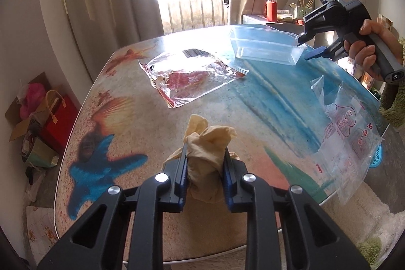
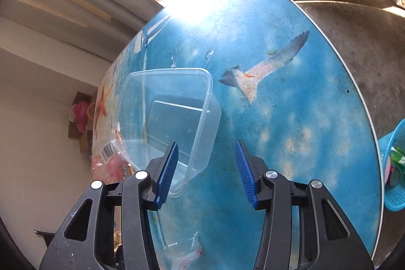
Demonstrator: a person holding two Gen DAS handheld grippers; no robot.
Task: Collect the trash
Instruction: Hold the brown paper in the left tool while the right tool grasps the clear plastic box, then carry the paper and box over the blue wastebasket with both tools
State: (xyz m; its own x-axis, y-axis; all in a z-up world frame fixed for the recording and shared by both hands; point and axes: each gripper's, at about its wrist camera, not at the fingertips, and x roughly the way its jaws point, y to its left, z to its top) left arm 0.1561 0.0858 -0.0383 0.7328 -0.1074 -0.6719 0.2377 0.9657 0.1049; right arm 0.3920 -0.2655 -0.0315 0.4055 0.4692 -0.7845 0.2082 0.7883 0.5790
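Note:
My left gripper (image 1: 205,158) is shut on a crumpled beige paper napkin (image 1: 206,143) and holds it above the near part of the table. A clear plastic container (image 1: 265,44) lies at the far side of the table. My right gripper (image 1: 307,47) is open, its fingers around the container's right end; in the right wrist view the gripper (image 2: 206,168) straddles the container (image 2: 167,118) at its near corner. A silvery snack wrapper (image 1: 192,77) lies flat mid-table. A clear printed plastic bag (image 1: 346,133) hangs over the right table edge.
The round table (image 1: 141,133) has a beach print and a white rim. A turquoise basket (image 2: 395,168) stands on the floor beside the table at the right. Boxes and a red bag (image 1: 58,118) stand on the floor at the left. A shelf with a red bottle (image 1: 272,8) is behind.

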